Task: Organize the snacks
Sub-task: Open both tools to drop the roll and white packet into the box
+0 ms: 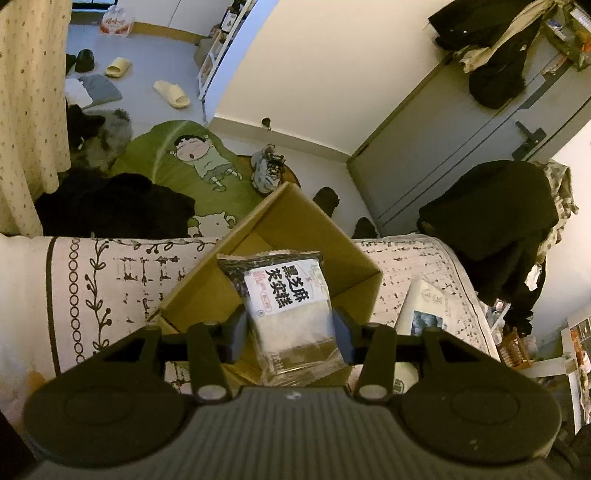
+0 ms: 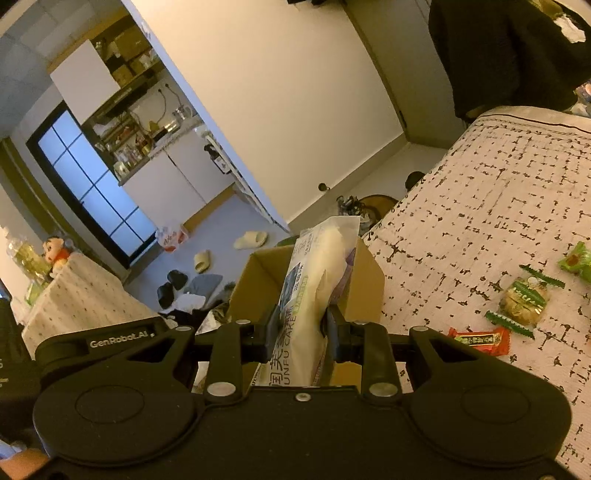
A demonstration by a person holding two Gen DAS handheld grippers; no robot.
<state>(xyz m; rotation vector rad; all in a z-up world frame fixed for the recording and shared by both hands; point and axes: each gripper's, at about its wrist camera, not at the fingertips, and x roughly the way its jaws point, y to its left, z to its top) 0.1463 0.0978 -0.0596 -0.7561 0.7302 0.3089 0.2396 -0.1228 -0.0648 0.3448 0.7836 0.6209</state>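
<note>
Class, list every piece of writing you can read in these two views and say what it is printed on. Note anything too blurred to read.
"黑芝麻" over "芡实糕": snack packet in the left claw.
"GenRobot.AI": body of the right claw.
"UNFU CAKE", start cut off: cake packet in the right claw.
Red bag on the floor: lettering unreadable.
Orange wrapper and green wrappers: print too small.

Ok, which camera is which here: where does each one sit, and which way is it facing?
Left wrist: rides on the left claw, angled down at the cardboard box on the patterned cloth; its fingers clamp a black sesame cake packet.
Right wrist: rides on the right claw, looking across the same cloth toward a kitchen; its fingers pinch a cream cake packet, with loose snacks on the right.
Shared: the box, the cloth, the beige slippers on the floor.
</note>
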